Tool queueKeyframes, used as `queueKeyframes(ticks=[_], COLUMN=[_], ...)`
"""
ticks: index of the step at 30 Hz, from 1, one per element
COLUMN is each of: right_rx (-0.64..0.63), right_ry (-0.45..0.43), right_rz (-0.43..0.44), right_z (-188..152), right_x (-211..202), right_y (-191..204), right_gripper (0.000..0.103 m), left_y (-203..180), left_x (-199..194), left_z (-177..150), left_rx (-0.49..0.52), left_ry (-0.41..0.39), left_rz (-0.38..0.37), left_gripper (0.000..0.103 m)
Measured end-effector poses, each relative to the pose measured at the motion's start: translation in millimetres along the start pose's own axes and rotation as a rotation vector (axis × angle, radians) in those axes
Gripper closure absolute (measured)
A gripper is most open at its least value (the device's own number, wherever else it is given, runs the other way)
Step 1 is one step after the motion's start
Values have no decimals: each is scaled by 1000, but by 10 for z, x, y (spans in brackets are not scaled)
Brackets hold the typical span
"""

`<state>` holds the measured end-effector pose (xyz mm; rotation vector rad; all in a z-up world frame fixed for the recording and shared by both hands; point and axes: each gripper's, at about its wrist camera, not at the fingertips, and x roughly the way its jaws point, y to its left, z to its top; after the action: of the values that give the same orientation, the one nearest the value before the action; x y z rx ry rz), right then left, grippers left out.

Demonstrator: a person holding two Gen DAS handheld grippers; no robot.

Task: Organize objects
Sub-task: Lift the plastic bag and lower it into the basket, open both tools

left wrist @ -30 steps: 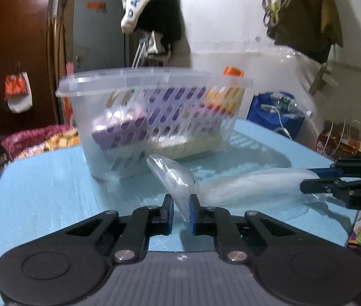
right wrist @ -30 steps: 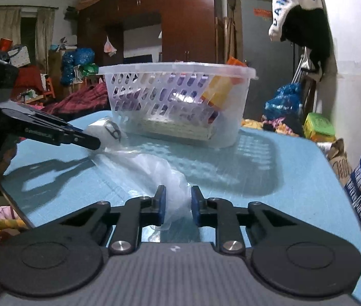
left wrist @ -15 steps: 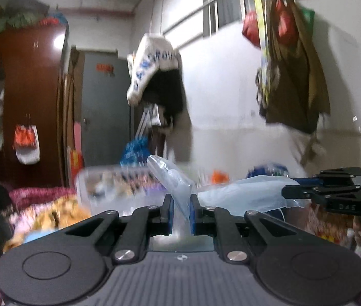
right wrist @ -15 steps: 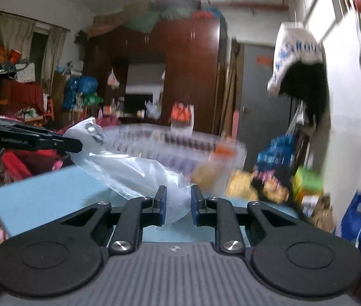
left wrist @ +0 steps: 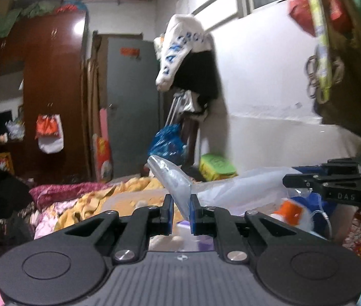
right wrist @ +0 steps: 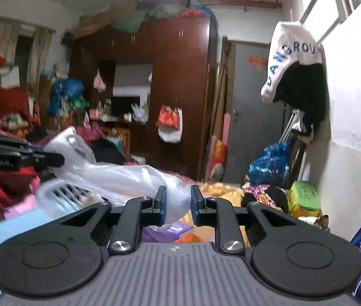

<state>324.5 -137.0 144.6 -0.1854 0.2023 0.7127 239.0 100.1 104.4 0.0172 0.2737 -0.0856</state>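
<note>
A clear plastic bag (left wrist: 234, 191) hangs stretched between my two grippers, high above the table. My left gripper (left wrist: 180, 213) is shut on one end of the bag. My right gripper (right wrist: 177, 207) is shut on the other end of the bag (right wrist: 119, 178). The white perforated basket (right wrist: 60, 197) with its purple and orange items (right wrist: 170, 230) sits just below the bag. In the left wrist view the right gripper (left wrist: 333, 183) shows at the right. In the right wrist view the left gripper (right wrist: 19, 156) shows at the left.
The light blue table (right wrist: 4, 232) shows at the lower left of the right wrist view. Behind are a bed with blankets (left wrist: 83, 199), a dark wardrobe (right wrist: 180, 97), a grey door (left wrist: 132, 107) and clothes hanging on the white wall (left wrist: 188, 53).
Both grippers have risen with the bag held between them, from table level to above the basket. The basket has dropped to the bottom of both views.
</note>
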Motion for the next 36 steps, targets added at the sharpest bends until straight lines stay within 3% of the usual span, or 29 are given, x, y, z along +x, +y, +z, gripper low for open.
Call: queueKeyframes(ticks=[9, 11, 12, 13, 15, 16, 17, 23, 30, 34, 36], right_rx=[-4, 5, 6, 7, 18, 22, 26, 88, 139, 148, 113], right_ry=[79, 107, 109, 94, 46, 8, -23, 7, -19, 59, 39], right_rz=[-27, -24, -35, -46, -70, -85, -97, -46, -47, -191, -233], right_z=[-149, -156, -162, -156, -143, -137, -133, -97, -104, -44, -57], right_x=[341, 378, 378, 377, 296, 234, 182, 41, -199, -238, -327], right_y=[6, -18, -22, -46, -65, -63, -67, -69, -6, 74, 159], right_gripper=[82, 80, 74, 67, 12, 1, 0, 0, 0, 0, 0], left_y=[122, 115, 112, 99, 70, 59, 60, -35, -164, -272, -328], left_x=[250, 255, 259, 260, 224, 194, 157, -73, -213, -366, -477], left_z=[-169, -207, -215, -224, -236, -232, -224, -218, -251, -300, -334], left_rx=[-20, -18, -11, 0, 23, 23, 12, 11, 51, 71, 73], left_ry=[49, 50, 51, 48, 17, 4, -3, -53, -5, 36, 44], left_rz=[3, 23, 43, 68, 95, 96, 88, 81, 64, 81, 61], left_gripper=[87, 77, 57, 29, 5, 5, 5, 0, 0, 0, 0])
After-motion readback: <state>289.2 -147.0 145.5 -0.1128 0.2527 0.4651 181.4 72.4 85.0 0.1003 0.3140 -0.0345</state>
